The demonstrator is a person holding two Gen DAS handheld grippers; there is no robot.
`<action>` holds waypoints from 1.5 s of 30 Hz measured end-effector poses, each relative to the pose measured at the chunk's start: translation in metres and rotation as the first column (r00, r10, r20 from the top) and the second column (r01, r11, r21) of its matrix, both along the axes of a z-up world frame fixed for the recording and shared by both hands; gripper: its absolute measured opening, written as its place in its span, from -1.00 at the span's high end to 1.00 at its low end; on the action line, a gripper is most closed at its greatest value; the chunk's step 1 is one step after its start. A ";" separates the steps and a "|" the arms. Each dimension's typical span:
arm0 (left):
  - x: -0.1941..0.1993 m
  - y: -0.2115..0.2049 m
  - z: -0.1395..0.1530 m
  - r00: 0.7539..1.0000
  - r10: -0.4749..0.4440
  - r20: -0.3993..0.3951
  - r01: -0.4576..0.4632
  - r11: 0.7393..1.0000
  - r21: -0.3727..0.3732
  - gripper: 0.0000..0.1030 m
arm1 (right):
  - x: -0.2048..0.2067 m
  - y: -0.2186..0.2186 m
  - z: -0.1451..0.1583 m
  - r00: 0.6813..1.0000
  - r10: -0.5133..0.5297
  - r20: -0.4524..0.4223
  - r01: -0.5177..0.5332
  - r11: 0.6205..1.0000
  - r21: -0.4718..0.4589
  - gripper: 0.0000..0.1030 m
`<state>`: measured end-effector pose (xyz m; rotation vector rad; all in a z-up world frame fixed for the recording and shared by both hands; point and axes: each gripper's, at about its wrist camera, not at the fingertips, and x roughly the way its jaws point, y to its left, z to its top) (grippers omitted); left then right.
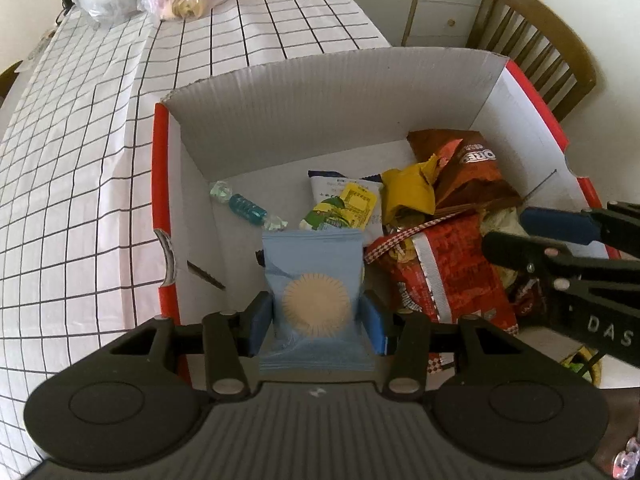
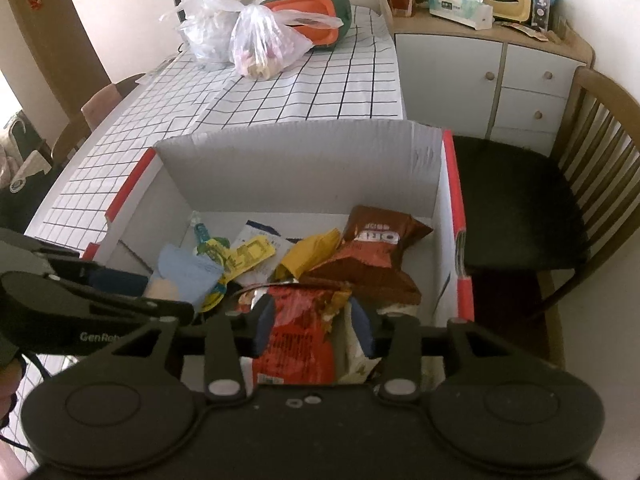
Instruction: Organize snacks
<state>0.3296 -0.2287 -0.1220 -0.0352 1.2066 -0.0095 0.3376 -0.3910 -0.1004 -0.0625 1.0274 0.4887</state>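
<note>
Blue pads of my left claw (image 1: 318,318) sit pressed on both side edges of a pale blue cookie packet (image 1: 316,280), so this claw is clenched on it, the packet upright and already down inside the cardboard box (image 1: 320,92). Ahead of the left claw and off to its left lies a teal wrapped candy (image 1: 246,206) on bare box floor; straight ahead are a white-and-yellow sachet (image 1: 352,200) and a green pouch (image 1: 326,216).

My judgement: the step in hand is setting this packet down. Best spot looks like the bare floor just below and left of the left claw, short of the candy. I would lower until the packet's bottom seam rests on the floor, then release, not drop it from height, since it may tip onto the pile to the right.

To the right of the left claw, the pile: yellow wrapper (image 1: 408,188), brown Oreo bag (image 1: 468,176), red snack bag (image 2: 298,344).

Right claw (image 2: 316,330) hangs over that red snack bag, with the bag and a pale packet (image 2: 356,360) showing between its pads. The jaws stand part-way apart; I read no pinch in the wrapper, so released, though contact underneath is hidden. I would keep it clear of the left claw, which is close on its left side.

Box sits on a grid-patterned surface (image 1: 80,160).
</note>
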 end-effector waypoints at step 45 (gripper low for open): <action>-0.128 0.056 0.097 0.923 -0.025 0.383 0.061 0.995 -0.082 -0.72 | -0.136 0.000 0.088 0.940 -0.220 0.261 0.176 0.968 0.180 -1.00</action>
